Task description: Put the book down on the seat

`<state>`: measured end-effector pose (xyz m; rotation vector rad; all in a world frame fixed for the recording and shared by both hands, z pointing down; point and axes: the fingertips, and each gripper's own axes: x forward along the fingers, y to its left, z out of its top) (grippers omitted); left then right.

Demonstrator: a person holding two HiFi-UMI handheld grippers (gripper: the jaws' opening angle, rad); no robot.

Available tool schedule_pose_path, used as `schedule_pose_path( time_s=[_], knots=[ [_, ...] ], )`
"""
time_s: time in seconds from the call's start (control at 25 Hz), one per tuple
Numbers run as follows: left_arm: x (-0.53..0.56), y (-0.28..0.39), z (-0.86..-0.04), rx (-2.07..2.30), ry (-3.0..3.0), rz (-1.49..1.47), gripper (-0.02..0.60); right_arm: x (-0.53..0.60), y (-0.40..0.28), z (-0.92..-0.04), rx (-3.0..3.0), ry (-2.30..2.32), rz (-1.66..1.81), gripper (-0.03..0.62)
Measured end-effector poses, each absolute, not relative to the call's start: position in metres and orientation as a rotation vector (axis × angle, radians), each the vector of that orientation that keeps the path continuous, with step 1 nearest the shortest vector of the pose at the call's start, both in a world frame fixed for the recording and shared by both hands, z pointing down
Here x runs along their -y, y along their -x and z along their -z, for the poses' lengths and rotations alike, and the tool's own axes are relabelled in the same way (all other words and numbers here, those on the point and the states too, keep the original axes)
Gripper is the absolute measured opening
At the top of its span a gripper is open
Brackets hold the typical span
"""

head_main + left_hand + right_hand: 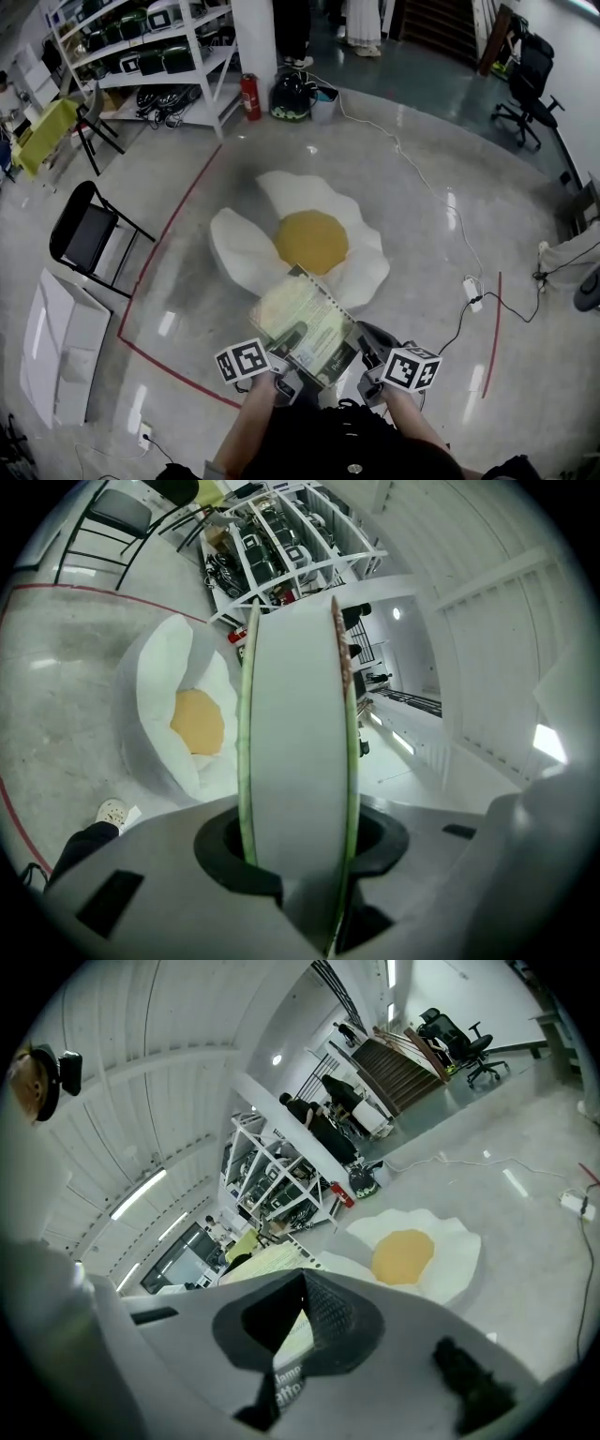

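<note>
- The thick book with a pale green and yellow cover is up in the air, just in front of the person. It is not on the seat yet.
- The left gripper is clamped on the near left edge of the book. In the left gripper view, the white page edges fill the gap between its jaws.
- The right gripper is clamped on the near right corner. Its jaws pinch the cover.
- The big soft seat shaped like a fried egg, white with a yellow middle, lies on the shiny grey floor, straight ahead of the book.
- The book is turned a bit, so one corner points at the yellow middle. That far corner looks to hang over the near edge of the seat.
- Both grippers are about as near to the seat as each other, so I think they should go forward and down together.
- There is lots of room. The black folding chair is well off to the left, and the white cable lies well off to the right.
</note>
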<state>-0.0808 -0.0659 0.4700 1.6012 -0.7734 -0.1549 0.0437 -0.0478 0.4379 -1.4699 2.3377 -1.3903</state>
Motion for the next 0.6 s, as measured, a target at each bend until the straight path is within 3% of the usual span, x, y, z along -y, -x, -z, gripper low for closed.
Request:
schedule_pose_path(
  time_s=[0.6],
  knots=[
    [0.163,0.083,-0.475,0.699,-1.661,0.113,0.159,0.141,-0.028,-0.438,-2.298,1.464,1.344,0.006]
  ],
)
